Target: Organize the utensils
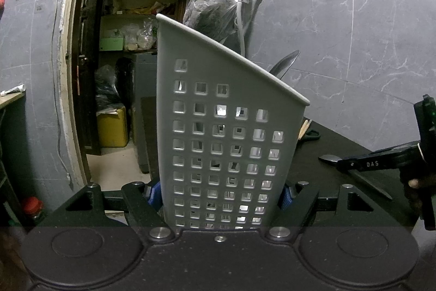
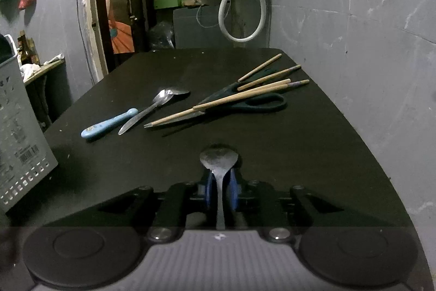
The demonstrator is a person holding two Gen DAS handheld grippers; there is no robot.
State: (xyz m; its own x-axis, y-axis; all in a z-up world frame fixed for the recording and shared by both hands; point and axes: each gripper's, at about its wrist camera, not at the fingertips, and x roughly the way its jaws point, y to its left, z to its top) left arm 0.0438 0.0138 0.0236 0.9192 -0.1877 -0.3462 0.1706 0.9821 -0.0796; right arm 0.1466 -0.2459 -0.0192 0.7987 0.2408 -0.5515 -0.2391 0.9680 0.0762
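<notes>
Left wrist view: the left gripper [image 1: 221,195] clamps a grey perforated holder [image 1: 226,132], blue pads pressed against its two side walls. The holder stands upright with a slanted top rim, high on the left and low on the right. A spoon bowl [image 1: 284,64] sticks up above the low side of the rim. At right, the right gripper [image 1: 340,162] reaches in level over the black table [image 1: 340,146], with a spoon [image 1: 328,158] at its tip, bowl pointing left toward the holder.

Right wrist view: the right gripper's jaws stand narrowly parted, and the spoon [image 2: 219,162] handle lies between the blue pads; pad contact cannot be confirmed. The spoon's long axis runs along the fingers, bowl forward and away from the camera, low over the table [image 2: 313,154]. Farther back lie a blue-handled utensil [image 2: 109,124], two more spoons [image 2: 163,100], scissors [image 2: 250,100] and chopsticks [image 2: 245,94], all roughly diagonal. The holder [image 2: 21,127] stands at the left edge
</notes>
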